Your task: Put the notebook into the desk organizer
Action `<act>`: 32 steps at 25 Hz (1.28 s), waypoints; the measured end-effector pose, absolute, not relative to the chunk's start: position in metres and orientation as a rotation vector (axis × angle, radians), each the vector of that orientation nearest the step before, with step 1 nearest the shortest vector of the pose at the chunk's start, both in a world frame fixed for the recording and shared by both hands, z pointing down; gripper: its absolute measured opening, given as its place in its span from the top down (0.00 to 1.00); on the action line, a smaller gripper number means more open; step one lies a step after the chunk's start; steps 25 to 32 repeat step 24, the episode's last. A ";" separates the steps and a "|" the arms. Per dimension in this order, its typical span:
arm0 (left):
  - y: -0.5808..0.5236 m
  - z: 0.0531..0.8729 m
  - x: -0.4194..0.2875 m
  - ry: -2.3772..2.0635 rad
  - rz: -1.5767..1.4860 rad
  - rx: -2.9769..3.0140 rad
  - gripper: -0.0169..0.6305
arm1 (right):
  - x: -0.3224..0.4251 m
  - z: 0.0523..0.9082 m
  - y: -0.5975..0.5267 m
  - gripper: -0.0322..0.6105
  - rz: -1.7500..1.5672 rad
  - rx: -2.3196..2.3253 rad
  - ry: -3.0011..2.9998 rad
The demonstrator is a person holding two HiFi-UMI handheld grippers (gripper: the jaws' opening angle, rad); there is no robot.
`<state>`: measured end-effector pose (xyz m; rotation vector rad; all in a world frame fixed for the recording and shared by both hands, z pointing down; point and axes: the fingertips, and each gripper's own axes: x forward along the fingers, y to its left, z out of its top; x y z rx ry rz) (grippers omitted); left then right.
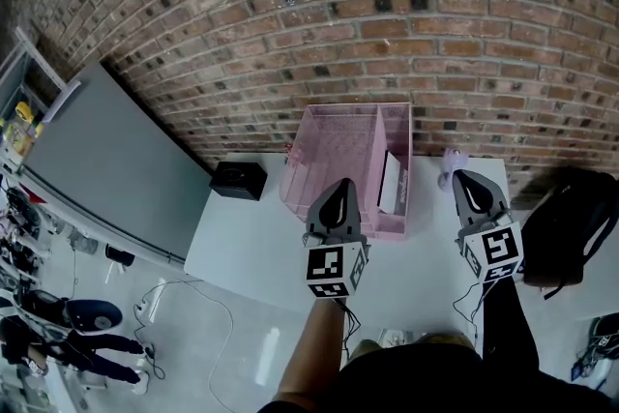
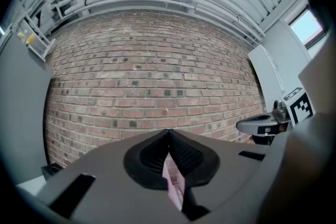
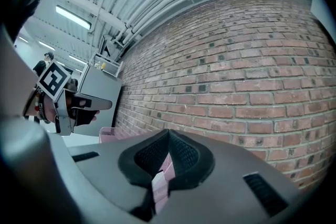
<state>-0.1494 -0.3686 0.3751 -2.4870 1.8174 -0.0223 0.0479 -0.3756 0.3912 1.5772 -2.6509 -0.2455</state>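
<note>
The right claw (image 3: 168, 135) fills the lower half of the view, its dark ribbed jaws closed tip to tip and pointing towards a red brick wall (image 3: 252, 76). At the left edge, the left claw (image 3: 98, 104), topped by its square-marker cube, hangs over a white tabletop (image 3: 79, 140), near the rim of the pink desk organizer (image 3: 113, 135).

We've got a red-brown brick wall (image 1: 387, 14) behind the white counter (image 1: 242, 242), tall grey metal cabinet (image 1: 106, 160) on the L, pale grey floor (image 1: 227, 353) below, white strip light (image 3: 73, 17) overhead.
</note>
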 end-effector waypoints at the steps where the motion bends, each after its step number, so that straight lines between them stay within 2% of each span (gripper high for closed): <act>1: -0.369 0.375 -0.149 1.816 -0.025 -2.487 0.95 | 0.048 0.390 -0.376 0.92 -0.249 1.577 -2.649; 32: -0.368 0.381 -0.159 1.762 -0.067 -2.529 0.95 | 0.032 0.388 -0.370 0.92 -0.249 1.618 -2.636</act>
